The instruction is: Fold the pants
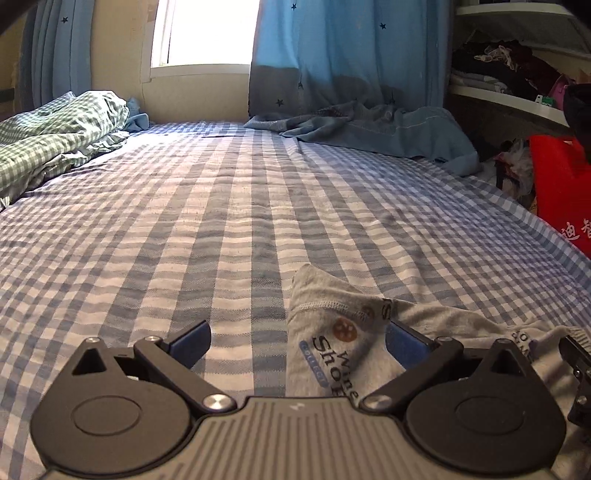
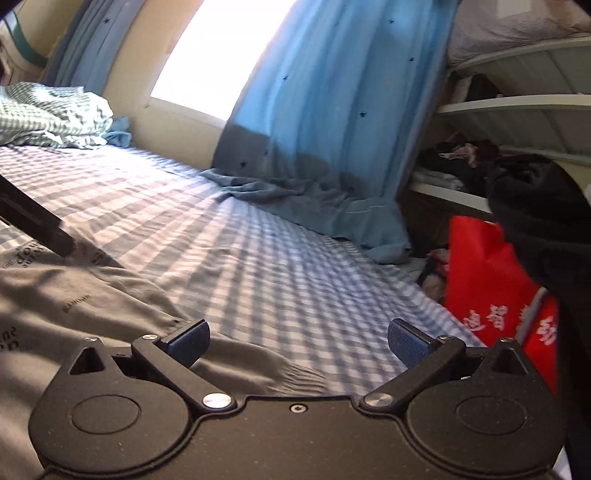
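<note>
Pants (image 1: 332, 354): grey knit, printed with dark lettering and small round motifs, lying on my bed's blue-and-white checked sheet (image 1: 207, 221), at the near edge. Left gripper (image 1: 297, 345): jaws wide apart, clamped on nothing; a raised corner of the pants, hem stitching showing, stands between the two blue pads, close against the right pad and clear of the left one. Right gripper (image 2: 297, 345): jaws likewise wide apart, holding nothing; its left pad sits over the rumpled edge of the pants (image 2: 74, 295), its right pad over bare sheet (image 2: 258, 240). In my right view the grey cloth spreads away to the left, and a black bar of the other tool presses down at its far edge. Quilt (image 1: 55, 129): green check, bunched at the far left of the bed. Curtain (image 1: 343, 74): blue with small stars, its hem pooled on the far mattress beside the bright window (image 1: 207, 29). Shelves (image 1: 517, 55): right side, stacked with dark clothes. Bag (image 1: 557, 184): red, white characters, beside the bed's right edge.
</note>
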`<state>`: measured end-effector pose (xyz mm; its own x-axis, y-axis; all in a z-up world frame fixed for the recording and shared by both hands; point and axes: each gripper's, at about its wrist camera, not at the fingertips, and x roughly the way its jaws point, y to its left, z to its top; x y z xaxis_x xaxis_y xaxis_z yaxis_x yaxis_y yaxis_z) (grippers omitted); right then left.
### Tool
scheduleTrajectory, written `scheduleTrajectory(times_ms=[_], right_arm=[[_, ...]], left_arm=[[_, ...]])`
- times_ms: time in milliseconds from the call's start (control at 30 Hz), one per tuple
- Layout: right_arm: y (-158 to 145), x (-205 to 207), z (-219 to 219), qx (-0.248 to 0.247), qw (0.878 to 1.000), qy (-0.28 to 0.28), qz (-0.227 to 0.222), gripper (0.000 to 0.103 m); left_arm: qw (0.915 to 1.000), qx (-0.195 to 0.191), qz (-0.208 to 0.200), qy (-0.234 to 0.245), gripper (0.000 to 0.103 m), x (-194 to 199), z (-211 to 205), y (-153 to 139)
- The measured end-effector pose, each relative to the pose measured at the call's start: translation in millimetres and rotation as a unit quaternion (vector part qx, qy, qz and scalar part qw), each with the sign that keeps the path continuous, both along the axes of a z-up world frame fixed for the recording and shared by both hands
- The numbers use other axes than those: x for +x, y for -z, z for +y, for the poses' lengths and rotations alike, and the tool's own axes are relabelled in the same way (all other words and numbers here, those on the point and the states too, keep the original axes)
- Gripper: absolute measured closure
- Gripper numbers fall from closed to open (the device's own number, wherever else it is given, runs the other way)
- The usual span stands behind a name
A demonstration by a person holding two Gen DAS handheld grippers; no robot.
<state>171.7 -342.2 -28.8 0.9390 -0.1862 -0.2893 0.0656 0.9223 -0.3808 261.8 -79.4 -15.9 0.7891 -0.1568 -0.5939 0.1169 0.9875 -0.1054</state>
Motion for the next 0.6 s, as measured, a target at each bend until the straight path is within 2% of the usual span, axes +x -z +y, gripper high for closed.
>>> scheduleTrajectory(times_ms=[100,167,200,267,400,600], right_arm=[[11,-8,-21,0.003,0.999,0.041,0.022,0.001],[16,-10,-23,0.003,0.998,0.047,0.030,0.001],[25,-9,-26,0.001,0.997,0.053,0.049,0.001],[27,-9,-26,0.001,0.997,0.052,0.051,0.001],[18,-18,-22,-0.009,0.998,0.059,0.037,0.001],[4,-52,-18,0.029,0.998,0.062,0.011,0.001]], left_arm=[[1.0000,-0.001,0.000,0.003,0.000,-22,2,1],[0.9999,0.014,0.003,0.004,0.000,-30,1,8],[0.9997,0.022,0.010,0.003,0.000,-32,0,12],[0.9996,0.020,0.021,0.000,0.000,-36,2,19],[0.9997,-0.004,0.021,-0.014,0.000,-47,15,16],[0.9997,-0.023,0.012,-0.001,0.000,-76,32,10]])
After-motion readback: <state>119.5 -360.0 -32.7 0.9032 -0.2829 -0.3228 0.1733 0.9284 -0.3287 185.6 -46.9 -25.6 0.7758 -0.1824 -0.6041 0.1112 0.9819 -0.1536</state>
